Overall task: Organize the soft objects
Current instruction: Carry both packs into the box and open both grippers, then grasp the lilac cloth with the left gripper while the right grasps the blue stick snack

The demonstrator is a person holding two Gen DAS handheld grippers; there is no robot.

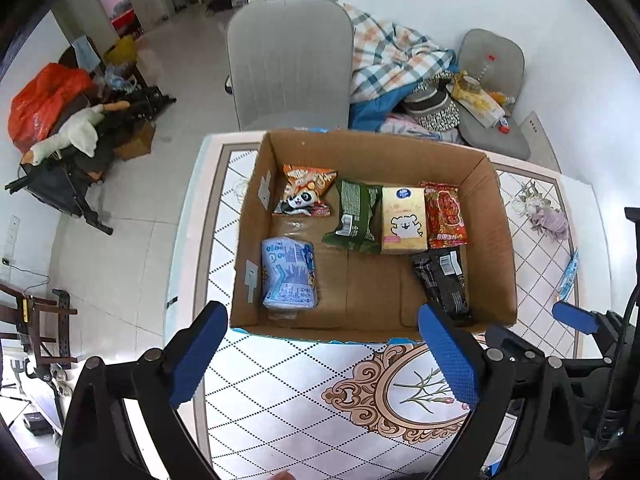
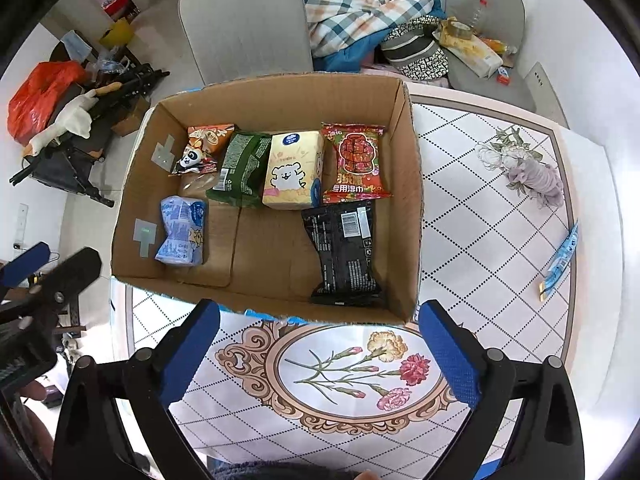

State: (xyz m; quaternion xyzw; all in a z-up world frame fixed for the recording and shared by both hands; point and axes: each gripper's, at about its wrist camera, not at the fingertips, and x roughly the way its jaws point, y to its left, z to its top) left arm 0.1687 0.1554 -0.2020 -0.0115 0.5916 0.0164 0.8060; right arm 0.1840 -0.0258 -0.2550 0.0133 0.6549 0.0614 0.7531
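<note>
An open cardboard box (image 1: 496,216) (image 2: 410,184) stands on the patterned table. Inside lie an orange panda snack bag (image 1: 306,192) (image 2: 202,148), a green packet (image 1: 356,216) (image 2: 242,170), a yellow tissue pack (image 1: 402,216) (image 2: 292,172), a red wet-wipe pack (image 1: 444,216) (image 2: 354,164), a black packet (image 1: 442,280) (image 2: 344,252) and a blue-white pack (image 1: 288,276) (image 2: 182,232). My left gripper (image 1: 324,356) is open and empty, just before the box's near wall. My right gripper (image 2: 320,356) is open and empty, also at the near wall.
A purple scrunchie (image 1: 548,218) (image 2: 538,180) and a thin blue sachet (image 1: 570,272) (image 2: 560,260) lie on the table right of the box. A grey chair (image 1: 290,64) (image 2: 244,20) stands behind the table. Bedding and clutter lie at the back right.
</note>
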